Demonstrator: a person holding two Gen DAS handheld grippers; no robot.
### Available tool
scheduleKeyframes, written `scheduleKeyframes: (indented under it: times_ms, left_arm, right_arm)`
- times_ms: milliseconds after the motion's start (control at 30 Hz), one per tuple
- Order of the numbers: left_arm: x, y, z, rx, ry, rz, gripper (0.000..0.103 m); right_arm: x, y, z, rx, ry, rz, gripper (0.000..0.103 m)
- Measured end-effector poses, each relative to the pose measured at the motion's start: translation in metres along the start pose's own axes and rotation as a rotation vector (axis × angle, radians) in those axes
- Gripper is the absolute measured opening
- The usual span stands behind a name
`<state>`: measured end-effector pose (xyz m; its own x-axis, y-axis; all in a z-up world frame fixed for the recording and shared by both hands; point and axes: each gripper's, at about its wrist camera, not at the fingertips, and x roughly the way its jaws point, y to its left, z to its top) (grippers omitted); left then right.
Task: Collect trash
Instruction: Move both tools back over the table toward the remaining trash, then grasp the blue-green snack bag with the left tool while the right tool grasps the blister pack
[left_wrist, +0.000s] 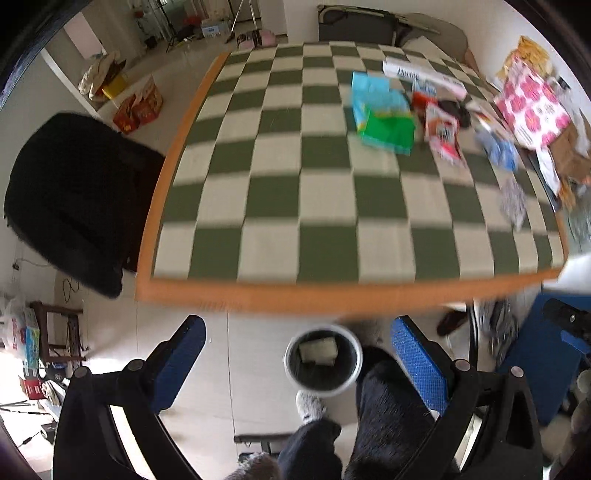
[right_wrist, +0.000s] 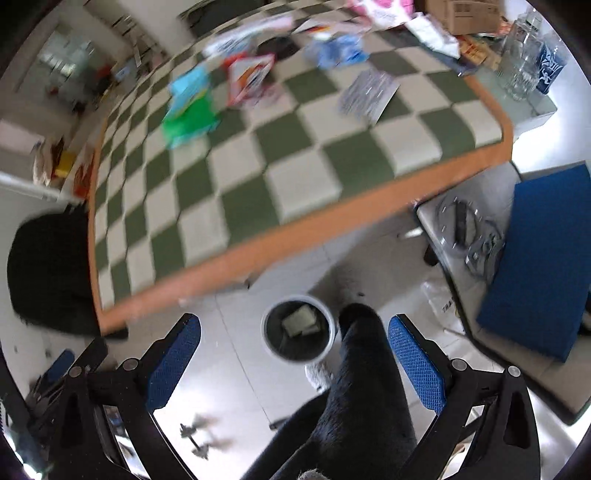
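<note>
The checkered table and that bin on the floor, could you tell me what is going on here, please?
A person is collecting trash with a handheld gripper in each hand. Both the left gripper and the right gripper have their jaws open and hold nothing, above the small round bin by the person's feet, which already contains a pale piece. Wrappers such as the green packet and the red-and-white packet lie on the checkered table.

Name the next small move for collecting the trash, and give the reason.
Probably reach the right gripper forward to the nearest wrapper on the table. Both it and the left gripper are open and empty over the bin, which already holds a piece, while several wrappers still lie on the table's far side.
</note>
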<state>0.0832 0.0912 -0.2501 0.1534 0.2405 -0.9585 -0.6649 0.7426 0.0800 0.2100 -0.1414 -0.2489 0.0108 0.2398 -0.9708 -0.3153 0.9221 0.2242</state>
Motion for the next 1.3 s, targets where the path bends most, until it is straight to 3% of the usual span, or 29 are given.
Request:
scheduleKeyframes:
  times_ms: [200,333,467,567,667,700,833,1033,1167,1200,1300]
  left_arm:
    - [0.042,-0.048,0.113,-0.037,0.043,0.005,0.103]
    - [0.074,-0.081,0.174,-0.016,0.066,0.058,0.103]
    - [0.108,-0.099,0.217,-0.002,0.106,0.094,0.103]
    - [0.126,-0.103,0.237,-0.005,0.139,0.093,0.103]
    - [0.140,-0.106,0.252,-0.006,0.163,0.080,0.103]
    - [0.144,-0.107,0.255,-0.004,0.169,0.074,0.103]
    - [0.164,-0.118,0.269,0.011,0.216,0.024,0.103]
    - [0.203,-0.124,0.281,-0.012,0.295,-0.003,0.102]
    - [0.200,-0.118,0.281,-0.029,0.254,-0.012,0.083]
    - [0.195,-0.118,0.279,-0.021,0.237,-0.013,0.071]
    - [0.180,-0.116,0.271,-0.003,0.202,0.000,0.070]
  right_arm:
    - [0.039,-0.055,0.140,0.157,0.024,-0.054,0.102]
    - [0.087,-0.084,0.213,0.260,0.056,-0.117,0.102]
    - [0.134,-0.096,0.256,0.302,0.111,-0.189,0.102]
    - [0.156,-0.095,0.270,0.308,0.132,-0.213,0.096]
    - [0.153,-0.073,0.278,0.209,0.076,-0.259,0.072]
    - [0.153,-0.064,0.280,0.163,0.072,-0.258,0.070]
    - [0.160,-0.036,0.291,-0.042,0.077,-0.263,0.070]
    - [0.166,-0.038,0.307,-0.035,0.127,-0.240,0.077]
    - [0.165,-0.035,0.312,-0.021,0.105,-0.245,0.074]
    - [0.163,-0.034,0.312,-0.029,0.090,-0.243,0.068]
    - [0.160,-0.028,0.296,-0.046,0.082,-0.242,0.068]
